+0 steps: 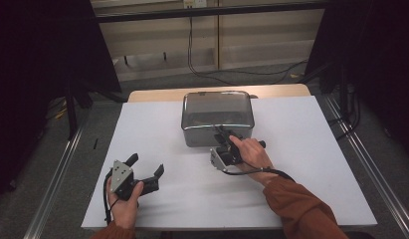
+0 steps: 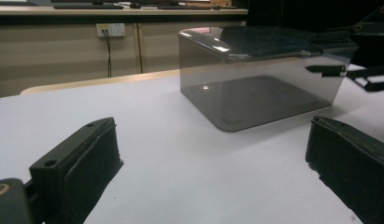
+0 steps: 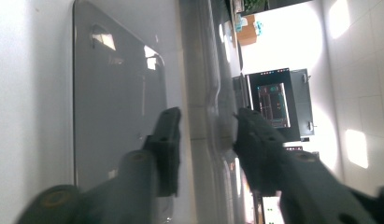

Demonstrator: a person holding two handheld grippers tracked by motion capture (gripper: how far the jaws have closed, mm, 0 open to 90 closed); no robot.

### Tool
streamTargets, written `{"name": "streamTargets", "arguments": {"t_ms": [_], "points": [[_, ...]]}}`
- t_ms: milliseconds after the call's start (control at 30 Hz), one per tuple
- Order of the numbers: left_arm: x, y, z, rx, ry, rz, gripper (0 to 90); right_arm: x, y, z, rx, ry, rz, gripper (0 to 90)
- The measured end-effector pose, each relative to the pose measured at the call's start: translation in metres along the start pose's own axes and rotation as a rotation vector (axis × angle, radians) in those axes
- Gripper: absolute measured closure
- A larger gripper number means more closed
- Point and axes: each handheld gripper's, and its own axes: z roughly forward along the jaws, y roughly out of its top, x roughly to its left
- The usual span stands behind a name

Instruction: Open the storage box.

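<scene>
A smoky see-through box (image 1: 218, 117) stands upside down on the white surface (image 1: 301, 164). The right gripper (image 1: 223, 141) is at the box's near edge, turned on its side; its fingers (image 3: 166, 140) straddle the box's rim, one on each side of the wall, closed in on it. The left gripper (image 1: 147, 167) rests well apart from the box, down on the surface, its fingers (image 2: 82, 168) spread wide with nothing between them, the box standing beyond them.

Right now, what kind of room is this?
Probably a lab or workshop set up for recording. A white table carries one smoky plastic box, dark curtains hang at both sides, and cables run from a wall socket.
</scene>
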Motion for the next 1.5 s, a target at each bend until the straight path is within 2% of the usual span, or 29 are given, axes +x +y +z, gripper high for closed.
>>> {"name": "streamTargets", "arguments": {"t_ms": [67, 200, 300, 467, 533, 633, 700, 933, 1000, 1067, 1133, 1200, 1300, 1400, 1467, 1500], "points": [[-0.003, 0.001, 0.0, -0.007, -0.006, 0.025, 2.2, -0.001, 0.0, -0.001, -0.003, -0.003, -0.004, 70.7], [-0.003, 0.0, 0.003, 0.012, -0.027, 0.013, 2.3, -0.002, 0.0, -0.002, -0.001, -0.005, -0.001, 76.1], [-0.001, -0.001, 0.004, 0.021, -0.031, -0.004, 2.5, -0.004, 0.0, -0.003, -0.004, -0.002, -0.004, 76.8], [-0.002, -0.001, 0.004, 0.019, -0.035, -0.004, 3.5, -0.004, 0.0, -0.003, -0.006, -0.004, -0.009, 77.5], [-0.002, 0.001, 0.003, 0.013, -0.017, 0.008, 5.7, -0.005, 0.0, -0.003, -0.012, -0.005, -0.009, 78.1], [-0.001, 0.002, 0.003, -0.004, -0.008, -0.013, 6.1, -0.006, 0.0, -0.004, -0.014, -0.004, -0.002, 78.4], [0.0, 0.002, 0.004, 0.001, -0.021, -0.005, 6.3, -0.006, 0.0, -0.004, -0.015, 0.0, 0.006, 78.3], [0.001, 0.004, 0.006, -0.017, -0.063, -0.026, 4.1, -0.01, 0.0, -0.005, -0.025, 0.007, 0.019, 78.8], [0.001, 0.006, 0.007, -0.022, -0.055, -0.014, 1.8, -0.01, 0.001, -0.005, -0.024, 0.008, 0.014, 78.9], [0.0, 0.007, 0.009, -0.024, -0.056, -0.03, 1.5, -0.012, 0.0, -0.005, -0.028, 0.004, 0.025, 79.0], [0.001, 0.008, 0.012, -0.027, -0.061, -0.024, 1.1, -0.013, 0.0, -0.006, -0.028, -0.002, 0.02, 79.2], [-0.001, 0.01, 0.016, -0.018, -0.048, -0.026, 1.1, -0.013, 0.0, -0.006, -0.028, -0.003, 0.018, 79.2], [-0.003, 0.014, 0.022, 0.003, -0.066, -0.006, 1.4, -0.013, 0.001, -0.005, -0.03, -0.002, 0.01, 79.3], [-0.006, 0.018, 0.027, -0.01, -0.099, -0.017, 0.7, -0.014, 0.002, -0.005, -0.033, -0.006, 0.018, 79.4], [-0.008, 0.023, 0.033, -0.012, -0.123, 0.009, 1.3, -0.016, 0.002, -0.005, -0.034, -0.009, 0.019, 79.5], [-0.008, 0.023, 0.033, -0.012, -0.123, 0.009, 1.5, -0.016, 0.002, -0.005, -0.034, -0.009, 0.019, 79.5]]}}
